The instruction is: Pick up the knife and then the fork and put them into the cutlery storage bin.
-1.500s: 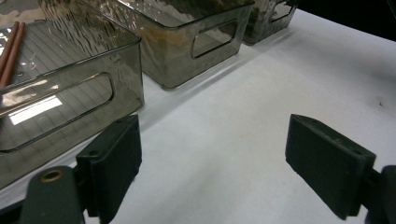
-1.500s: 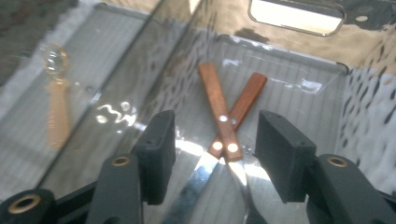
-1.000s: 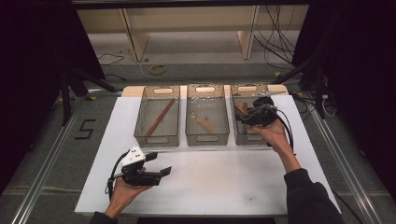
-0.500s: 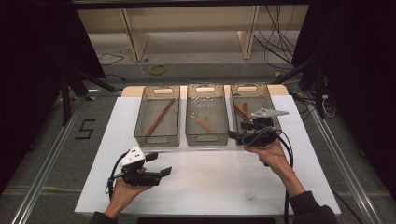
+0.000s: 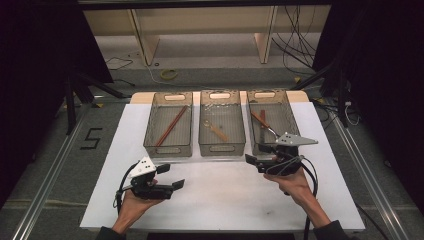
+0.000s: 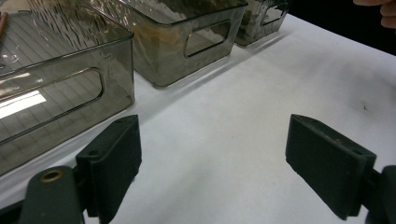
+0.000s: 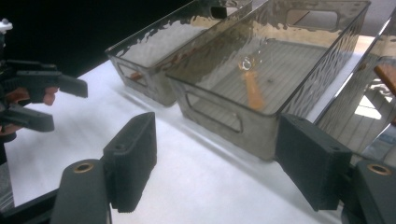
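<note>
Right gripper (image 5: 256,155) hangs just before the right-hand bin (image 5: 270,121), jaws spread, just widened, nothing between them; left gripper (image 5: 172,183), likewise agape and empty, waits well short of that bin, likely on standby.

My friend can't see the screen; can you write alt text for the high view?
Two hands hold open black claws, left claw and right claw, over a white table. Behind stand three smoky clear bins, each holding utensils.
</note>
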